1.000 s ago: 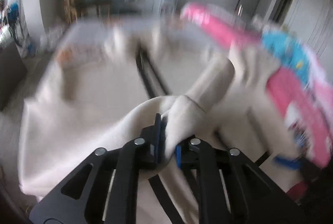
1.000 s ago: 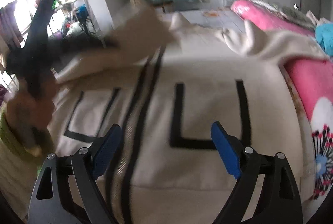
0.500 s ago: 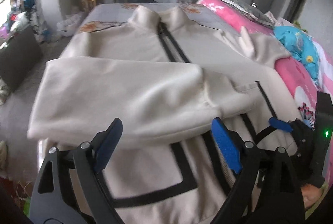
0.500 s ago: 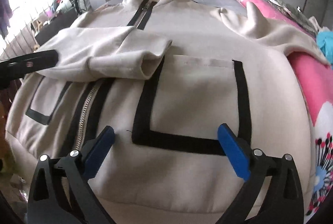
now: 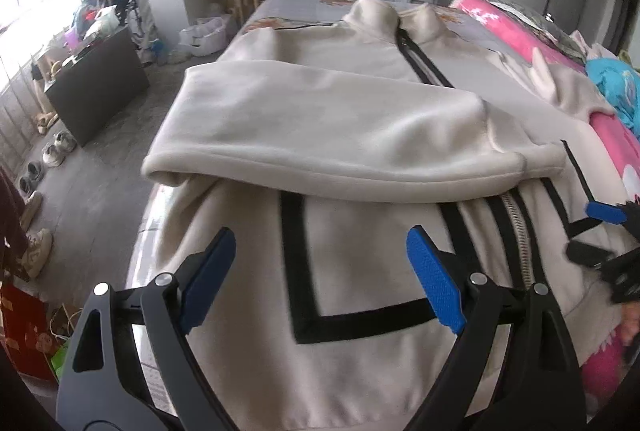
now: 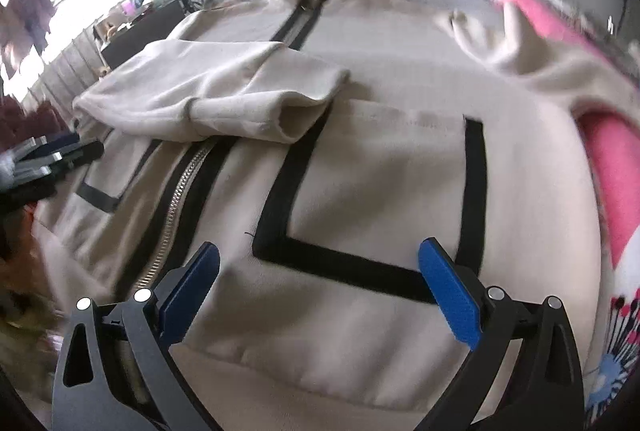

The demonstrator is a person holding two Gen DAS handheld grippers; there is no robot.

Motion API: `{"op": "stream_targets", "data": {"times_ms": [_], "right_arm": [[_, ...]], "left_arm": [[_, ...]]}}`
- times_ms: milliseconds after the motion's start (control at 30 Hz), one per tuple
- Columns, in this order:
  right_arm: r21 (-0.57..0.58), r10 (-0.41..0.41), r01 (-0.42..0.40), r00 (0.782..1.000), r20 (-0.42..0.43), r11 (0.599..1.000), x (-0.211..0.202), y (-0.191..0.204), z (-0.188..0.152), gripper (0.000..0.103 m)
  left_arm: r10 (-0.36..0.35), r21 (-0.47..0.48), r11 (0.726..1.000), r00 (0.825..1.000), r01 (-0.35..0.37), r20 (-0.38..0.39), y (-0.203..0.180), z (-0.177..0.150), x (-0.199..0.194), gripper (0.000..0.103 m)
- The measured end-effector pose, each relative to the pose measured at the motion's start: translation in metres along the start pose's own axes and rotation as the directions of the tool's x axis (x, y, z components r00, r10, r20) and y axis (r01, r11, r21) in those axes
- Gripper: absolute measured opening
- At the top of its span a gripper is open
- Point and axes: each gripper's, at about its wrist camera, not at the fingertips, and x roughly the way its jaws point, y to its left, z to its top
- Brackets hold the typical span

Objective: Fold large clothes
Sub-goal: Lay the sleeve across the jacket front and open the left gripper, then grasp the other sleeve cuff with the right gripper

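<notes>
The cream jacket (image 5: 360, 119) lies zipped on the bed (image 5: 288, 5), one sleeve (image 6: 208, 91) folded across its chest. Both hand-held grippers, left (image 5: 320, 283) and right (image 6: 320, 291), hover spread and empty. Soft, thick fleece; probably best pinched at the far sleeve's cuff (image 6: 516, 43)

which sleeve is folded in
One sleeve is folded across the jacket front; the other sleeve still lies spread toward the pink bedding.

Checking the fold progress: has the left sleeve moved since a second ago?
Yes. The left sleeve was lifted in the jaws; now it lies folded across the jacket, over the zipper.
</notes>
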Motion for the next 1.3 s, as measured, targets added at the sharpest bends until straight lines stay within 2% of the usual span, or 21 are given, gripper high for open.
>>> {"op": "stream_targets", "data": {"times_ms": [67,167,267,433,467,500,633,800,1000,1133,1300], "right_arm": [[0.041,0.043,-0.042,0.999,-0.023,0.998,-0.008,-0.005,0.007,0.097],[0.058,0.121,-0.121,0.993,0.001,0.991,-0.027,-0.005,0.026,0.097],[0.089,0.222,-0.222,0.975,0.017,0.971,-0.033,-0.006,0.054,0.097],[0.154,0.292,-0.287,0.956,-0.012,0.946,-0.004,-0.011,0.089,0.078],[0.171,0.298,-0.290,0.954,-0.025,0.942,0.005,-0.013,0.094,0.072],[0.200,0.300,-0.285,0.953,-0.045,0.937,0.018,-0.017,0.099,0.066],[0.280,0.321,-0.282,0.942,-0.104,0.918,0.050,-0.026,0.102,0.053],[0.262,0.314,-0.280,0.944,-0.098,0.924,0.053,-0.024,0.099,0.050],[0.249,0.301,-0.272,0.950,-0.086,0.930,0.055,-0.026,0.106,0.042],[0.239,0.286,-0.260,0.955,-0.081,0.935,0.055,-0.027,0.108,0.041],[0.168,0.235,-0.219,0.969,-0.081,0.961,0.050,-0.015,0.110,0.041]], "left_arm": [[0.006,-0.017,1.000,1.000,-0.006,0.007,0.008,0.002,0.001,0.079],[0.002,-0.052,0.999,1.000,-0.001,0.008,0.019,0.004,0.005,0.071],[-0.010,-0.107,0.994,1.000,0.010,-0.005,0.033,0.005,0.013,0.061],[-0.034,-0.167,0.985,0.999,0.036,0.012,0.047,0.001,0.019,0.050],[-0.039,-0.172,0.984,0.999,0.042,0.020,0.049,0.001,0.019,0.049],[-0.051,-0.181,0.982,0.998,0.056,0.030,0.051,-0.001,0.019,0.048],[-0.107,-0.214,0.969,0.991,0.122,0.079,0.061,-0.006,0.016,0.048],[-0.126,-0.239,0.959,0.986,0.149,0.107,0.069,-0.008,0.017,0.046],[-0.095,-0.235,0.965,0.990,0.117,0.103,0.063,-0.004,0.020,0.046],[-0.086,-0.268,0.957,0.991,0.111,0.105,0.069,0.000,0.022,0.046],[-0.077,-0.296,0.950,0.992,0.104,0.103,0.072,0.002,0.026,0.046]]}}
